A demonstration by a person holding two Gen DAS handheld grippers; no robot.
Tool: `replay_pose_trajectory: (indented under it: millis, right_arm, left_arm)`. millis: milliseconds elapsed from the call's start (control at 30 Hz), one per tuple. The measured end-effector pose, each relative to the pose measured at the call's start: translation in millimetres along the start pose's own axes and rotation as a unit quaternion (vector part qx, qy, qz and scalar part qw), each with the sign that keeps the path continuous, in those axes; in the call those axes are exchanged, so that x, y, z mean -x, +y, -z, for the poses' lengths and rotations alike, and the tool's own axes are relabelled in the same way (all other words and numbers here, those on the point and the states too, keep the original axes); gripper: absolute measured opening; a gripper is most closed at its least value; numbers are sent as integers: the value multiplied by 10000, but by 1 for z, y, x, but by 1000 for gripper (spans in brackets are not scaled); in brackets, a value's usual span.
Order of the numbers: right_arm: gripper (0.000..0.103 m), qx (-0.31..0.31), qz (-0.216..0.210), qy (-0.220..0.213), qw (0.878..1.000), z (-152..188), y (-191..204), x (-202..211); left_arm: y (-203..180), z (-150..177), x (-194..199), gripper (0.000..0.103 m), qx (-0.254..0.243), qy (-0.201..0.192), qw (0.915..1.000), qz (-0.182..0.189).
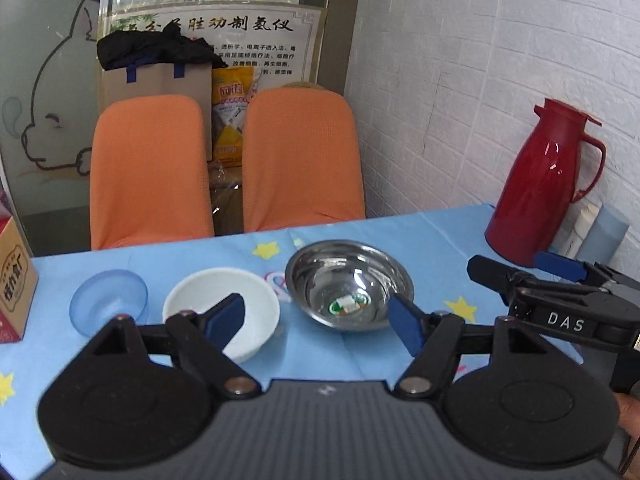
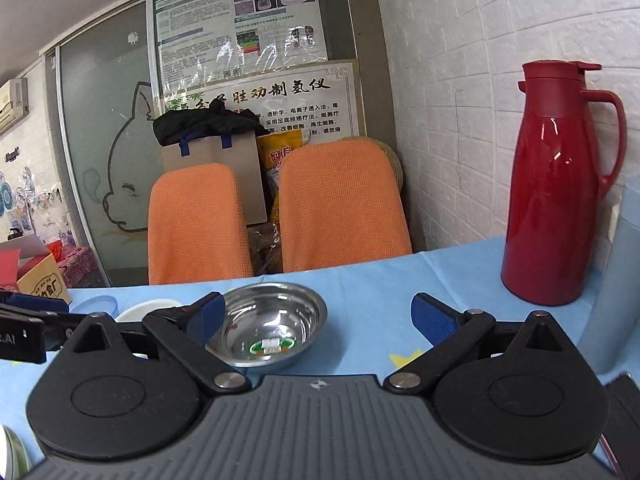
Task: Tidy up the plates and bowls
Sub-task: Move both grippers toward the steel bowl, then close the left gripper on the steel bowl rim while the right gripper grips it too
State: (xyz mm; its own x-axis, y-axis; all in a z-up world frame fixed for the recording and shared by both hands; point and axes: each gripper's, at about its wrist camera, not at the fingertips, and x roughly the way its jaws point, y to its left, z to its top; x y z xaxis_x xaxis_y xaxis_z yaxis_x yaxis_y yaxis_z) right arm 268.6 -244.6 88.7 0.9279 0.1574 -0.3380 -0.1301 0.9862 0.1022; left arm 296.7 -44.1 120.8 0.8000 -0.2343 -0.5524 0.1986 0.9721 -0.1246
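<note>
Three bowls stand in a row on the blue tablecloth: a clear blue bowl at the left, a white bowl in the middle, a steel bowl with a sticker inside at the right. My left gripper hovers open above the near side of the white and steel bowls, holding nothing. My right gripper is open and empty too, above the table in front of the steel bowl. In the left wrist view the right gripper enters from the right edge. The white bowl and blue bowl peek out at left.
A red thermos jug stands at the table's far right by the white brick wall, with a pale blue container beside it. A cardboard box sits at the left edge. Two orange chairs face the table's far side.
</note>
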Motion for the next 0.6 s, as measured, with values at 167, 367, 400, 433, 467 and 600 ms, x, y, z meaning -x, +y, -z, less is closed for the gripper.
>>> replay_pose_trajectory:
  millis: [167,367,400,433,467,600]
  right_arm:
    - [103,-113,97,140,9998,-15,-5,-52]
    - [103,-605,-73,446,9971,7,-13,-97]
    - [103,-559,-85,453,9974,12,-12,-95]
    - [103,-494,-19,418,9979,17,-11,-92]
    - [103,-417,63,462,9980,20,-10,-91]
    - [103,-449,120,799,9957,27,-17,-100]
  left_arm:
    - [12,-30,-51,72,214,134,9996,93]
    - [22,-34,-99,72,391,288,9988,-66]
    - [23,-33,-106,72,414,283,9987,-101]
    - [23,-33,-112,72,440,309,9985,-92]
    - [24,-34,-120,72,458,369,9983,-36]
    - [24,-44,-150,72,447,606,9969,214]
